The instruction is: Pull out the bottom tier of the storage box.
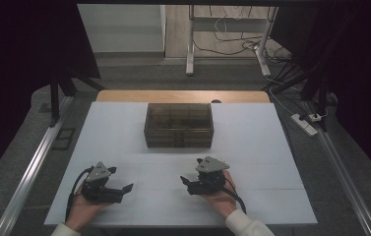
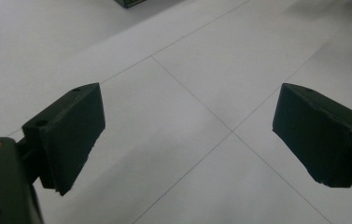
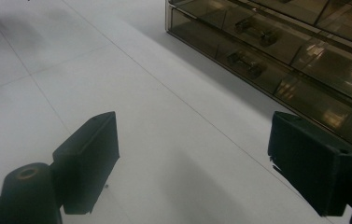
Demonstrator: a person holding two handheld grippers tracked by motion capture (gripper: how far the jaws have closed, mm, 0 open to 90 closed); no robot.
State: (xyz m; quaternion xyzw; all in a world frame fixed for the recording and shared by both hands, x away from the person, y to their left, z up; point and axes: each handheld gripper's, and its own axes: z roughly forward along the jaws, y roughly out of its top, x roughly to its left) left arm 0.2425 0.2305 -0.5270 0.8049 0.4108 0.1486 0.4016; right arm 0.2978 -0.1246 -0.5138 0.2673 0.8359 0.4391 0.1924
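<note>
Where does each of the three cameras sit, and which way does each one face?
High view: above the person's side, facing forward and down on the white table; shows both forearms, the left gripper, the right gripper and the smoky drawer box.
Left gripper view: rides on the left gripper, looking down on bare tabletop between its open fingers.
Right gripper view: rides on the right gripper, looking past its open fingers toward the drawer box.
Shared: the high and right gripper views both show the drawer box.
</note>
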